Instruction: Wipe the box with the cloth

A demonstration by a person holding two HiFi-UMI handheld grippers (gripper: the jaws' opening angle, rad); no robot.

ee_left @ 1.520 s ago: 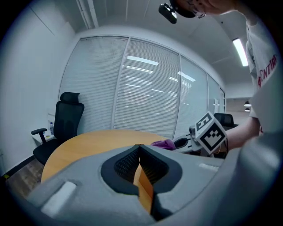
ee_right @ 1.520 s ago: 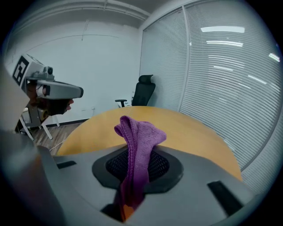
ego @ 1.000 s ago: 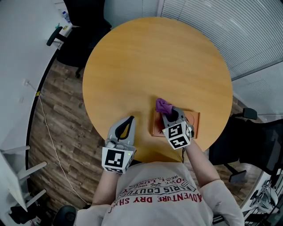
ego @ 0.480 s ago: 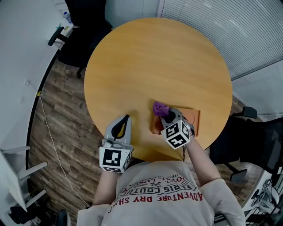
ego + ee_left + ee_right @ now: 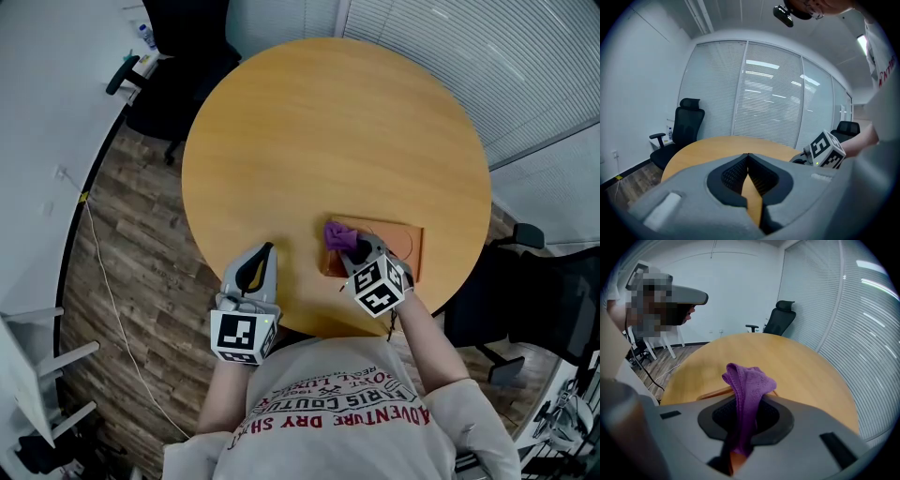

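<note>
We find the box [image 5: 398,246] lying flat on the round surface [image 5: 328,122] near the person's edge, with its long axis running left to right. The purple cloth [image 5: 339,234] sits at its left end, clamped in the right claw [image 5: 351,247]. We judge the next stroke should run rightward. The left claw [image 5: 262,255], jaws together and empty, lies apart on the box's left.

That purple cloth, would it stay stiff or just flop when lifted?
Probably floppy: the cloth folds and droops above where the right hand-held gripper pinches it. Likely light too, since that small pinch holds the whole bunch.
</note>
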